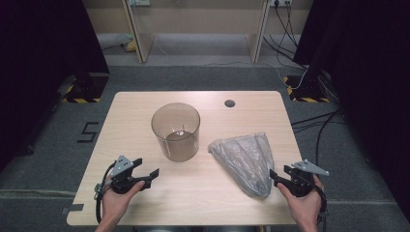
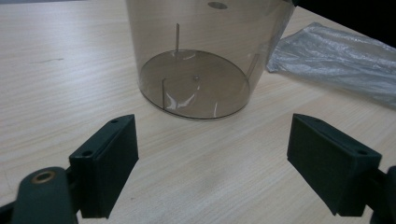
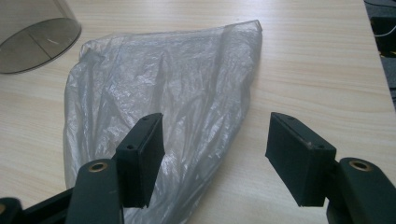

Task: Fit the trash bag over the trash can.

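Table (image 1: 203, 193): pale wood-grain top with rounded corners, standing on grey carpet; a small dark round grommet (image 1: 229, 103) sits near its far edge at about 1 o'clock from the table's middle.
Plastic bag (image 1: 245, 162): crumpled, translucent grey-white, lying flat on the table at about 4 o'clock from the middle; its wide end faces the far side and its narrow end points toward the near right corner. In the right gripper view the bag (image 3: 159, 98) spreads ahead of the jaws, and its narrow near end passes under the left-hand jaw.
Container (image 1: 175, 131): clear, smoky-brown cylinder, upright and open at the top, at about 10 o'clock from the middle, near the bag but apart from it. In the left gripper view the container (image 2: 205, 56) stands straight ahead, with the bag at 2 o'clock of it.
Left gripper (image 1: 151, 175): held in the person's left hand (image 1: 118, 195) at about 7 o'clock on the table, pointing right toward the container's base; jaws spread wide, nothing between them, well short of the container.
Right gripper (image 1: 274, 177): held in the right hand (image 1: 302, 203) at about 5 o'clock, its tips just beside the bag's narrow end; jaws spread wide, pads clear of the plastic, gripping nothing.
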Demonstrator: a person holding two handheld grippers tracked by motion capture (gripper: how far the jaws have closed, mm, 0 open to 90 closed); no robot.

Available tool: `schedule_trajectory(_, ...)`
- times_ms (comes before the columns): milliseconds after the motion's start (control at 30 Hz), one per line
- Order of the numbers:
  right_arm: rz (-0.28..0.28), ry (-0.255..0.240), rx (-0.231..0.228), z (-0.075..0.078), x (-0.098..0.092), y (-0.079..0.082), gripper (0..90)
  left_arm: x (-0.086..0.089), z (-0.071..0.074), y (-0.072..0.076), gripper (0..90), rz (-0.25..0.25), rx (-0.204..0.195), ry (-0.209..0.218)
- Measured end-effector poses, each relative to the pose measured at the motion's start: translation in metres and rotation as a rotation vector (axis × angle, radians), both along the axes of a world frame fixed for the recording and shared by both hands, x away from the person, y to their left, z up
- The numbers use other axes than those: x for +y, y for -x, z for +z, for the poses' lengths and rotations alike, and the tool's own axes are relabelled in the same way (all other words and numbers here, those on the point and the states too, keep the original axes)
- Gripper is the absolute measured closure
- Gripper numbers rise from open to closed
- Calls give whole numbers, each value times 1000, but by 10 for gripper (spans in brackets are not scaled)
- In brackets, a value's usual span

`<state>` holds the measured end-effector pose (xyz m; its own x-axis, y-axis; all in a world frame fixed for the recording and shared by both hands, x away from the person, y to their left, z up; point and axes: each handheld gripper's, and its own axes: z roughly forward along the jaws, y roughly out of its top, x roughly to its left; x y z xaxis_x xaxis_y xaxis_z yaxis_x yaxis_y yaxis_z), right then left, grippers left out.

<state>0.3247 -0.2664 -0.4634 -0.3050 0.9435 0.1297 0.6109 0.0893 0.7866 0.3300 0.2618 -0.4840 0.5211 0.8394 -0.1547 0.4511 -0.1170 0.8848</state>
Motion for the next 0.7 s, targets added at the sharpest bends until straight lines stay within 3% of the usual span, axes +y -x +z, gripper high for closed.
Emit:
schedule_trajectory(233,-4,6,51,-8,5,-18,369,0,-1,2,148,28,-16,-3)
schedule_trajectory(700,-27,19,156,-21,15,-68,458,-5,-6,5,147,12,0,-50)
